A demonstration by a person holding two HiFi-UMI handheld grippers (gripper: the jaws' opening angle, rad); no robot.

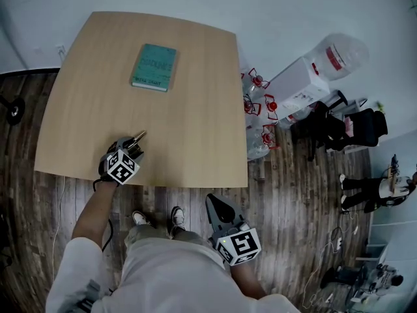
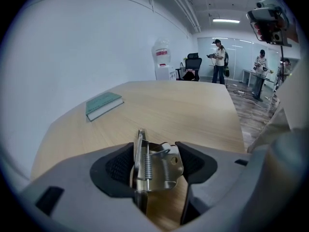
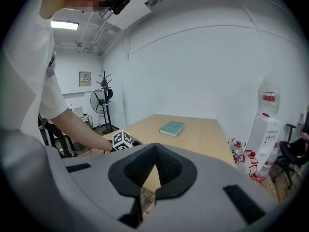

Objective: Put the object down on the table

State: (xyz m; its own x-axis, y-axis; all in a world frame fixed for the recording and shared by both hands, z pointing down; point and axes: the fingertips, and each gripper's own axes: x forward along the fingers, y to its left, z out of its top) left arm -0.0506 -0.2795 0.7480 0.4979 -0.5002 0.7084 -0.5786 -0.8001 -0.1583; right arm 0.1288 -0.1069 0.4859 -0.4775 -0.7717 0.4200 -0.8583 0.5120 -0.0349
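Left gripper point(image 1: 132, 147) tilts down over the table point(image 1: 195, 122), just inside its near edge. Its 2 jaws stand apart around a metal spring hinge point(image 2: 159, 168). The hinge sits between the pads with its upright leaf close beside the left one, low over the wood; I cannot tell whether it rests there. Far ahead and to the right of this tool, off the table, stands a white water dispenser point(image 1: 303, 83), with a black office chair point(image 1: 339, 126) beyond it. Well ahead of the jaws lies 1 teal book point(image 1: 154, 67), flat, with bare wood between. Water bottles point(image 1: 257, 106) crowd the floor beside the table's right edge. Behind and to the right, off the table, the right gripper point(image 1: 217, 207) has its jaws together, holding nothing.
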